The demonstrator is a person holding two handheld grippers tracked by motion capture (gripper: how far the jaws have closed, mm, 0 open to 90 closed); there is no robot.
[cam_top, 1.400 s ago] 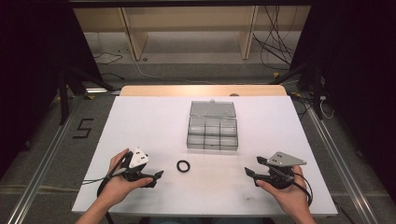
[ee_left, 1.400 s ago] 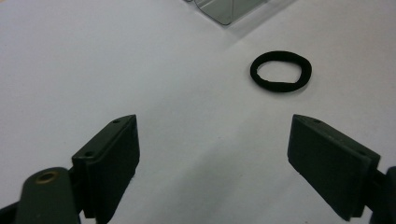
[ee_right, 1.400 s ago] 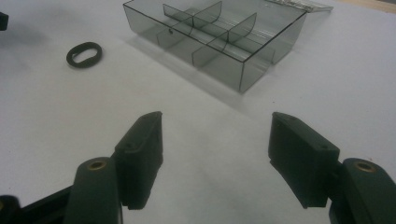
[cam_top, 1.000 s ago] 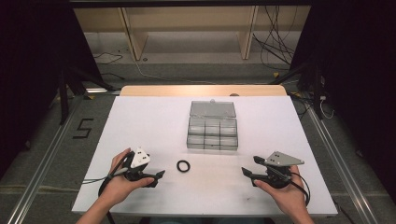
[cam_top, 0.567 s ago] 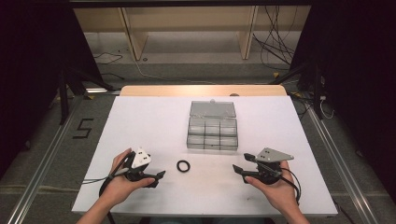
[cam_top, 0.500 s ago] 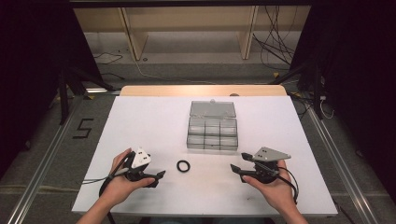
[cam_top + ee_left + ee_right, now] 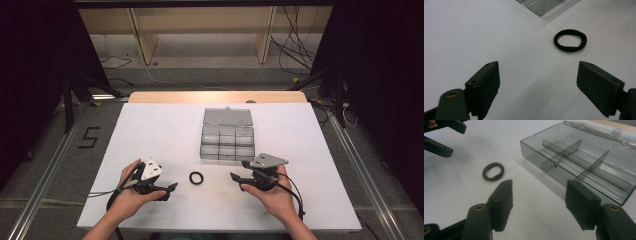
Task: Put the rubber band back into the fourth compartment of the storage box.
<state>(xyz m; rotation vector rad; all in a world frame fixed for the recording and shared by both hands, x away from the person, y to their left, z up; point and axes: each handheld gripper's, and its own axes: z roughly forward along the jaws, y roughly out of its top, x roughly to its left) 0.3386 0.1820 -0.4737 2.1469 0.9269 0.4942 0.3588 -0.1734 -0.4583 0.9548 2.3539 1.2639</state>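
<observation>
Both tools (image 7: 171,187) (image 7: 239,169) gape empty; right gripper view reveals box (image 7: 584,162) dividers beside ring (image 7: 493,171).

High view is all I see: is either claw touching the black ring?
Observer: No. The left gripper view shows the black ring ahead of the left claw, outside its wide-open jaws.
Operator: And the right claw?
Observer: Its jaws have just been closing slightly, with nothing between them; the ring lies ahead, beyond the left-hand jaw.
Operator: Anything in the clear box?
Observer: The right gripper view shows its visible compartments empty.
</observation>
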